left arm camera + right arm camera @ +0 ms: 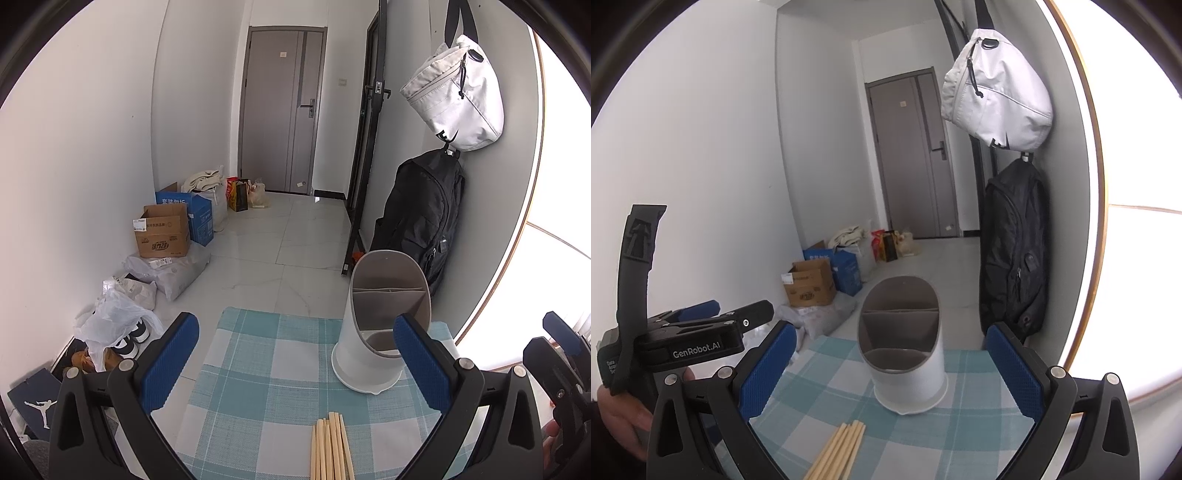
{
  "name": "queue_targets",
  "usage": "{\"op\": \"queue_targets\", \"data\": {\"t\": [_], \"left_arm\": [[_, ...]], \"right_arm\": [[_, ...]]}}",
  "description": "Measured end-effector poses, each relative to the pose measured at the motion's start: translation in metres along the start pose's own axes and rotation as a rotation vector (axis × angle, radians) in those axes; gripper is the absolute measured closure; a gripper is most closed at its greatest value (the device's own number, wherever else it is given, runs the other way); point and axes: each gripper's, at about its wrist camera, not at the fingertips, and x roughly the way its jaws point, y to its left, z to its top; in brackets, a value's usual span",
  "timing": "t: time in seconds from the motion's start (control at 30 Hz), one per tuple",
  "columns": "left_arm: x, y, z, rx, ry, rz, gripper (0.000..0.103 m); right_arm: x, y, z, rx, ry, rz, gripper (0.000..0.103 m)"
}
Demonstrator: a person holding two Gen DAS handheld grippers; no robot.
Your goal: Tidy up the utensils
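Observation:
A white utensil holder (373, 332) with a grey divided inside stands upright on a blue-and-white checked cloth (258, 369); it also shows in the right wrist view (905, 350). A bundle of several wooden chopsticks (330, 448) lies on the cloth in front of the holder, also in the right wrist view (838, 454). My left gripper (295, 362) is open and empty above the chopsticks. My right gripper (890, 369) is open and empty, facing the holder. The left gripper's body (683, 339) shows at the left of the right view.
A black backpack (421, 221) and a white bag (458, 96) hang on the wall right of the holder. Cardboard boxes (162, 232), plastic bags and shoes (129, 339) line the left wall on the floor. A grey door (280, 110) is at the far end.

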Motion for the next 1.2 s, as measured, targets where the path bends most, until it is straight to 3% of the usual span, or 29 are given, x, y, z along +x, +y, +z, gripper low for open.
{"op": "queue_targets", "data": {"t": [1.2], "left_arm": [[0.0031, -0.0004, -0.0041, -0.007, 0.02, -0.002, 0.001]], "right_arm": [[0.0034, 0.0018, -0.0021, -0.005, 0.009, 0.006, 0.0]]}}
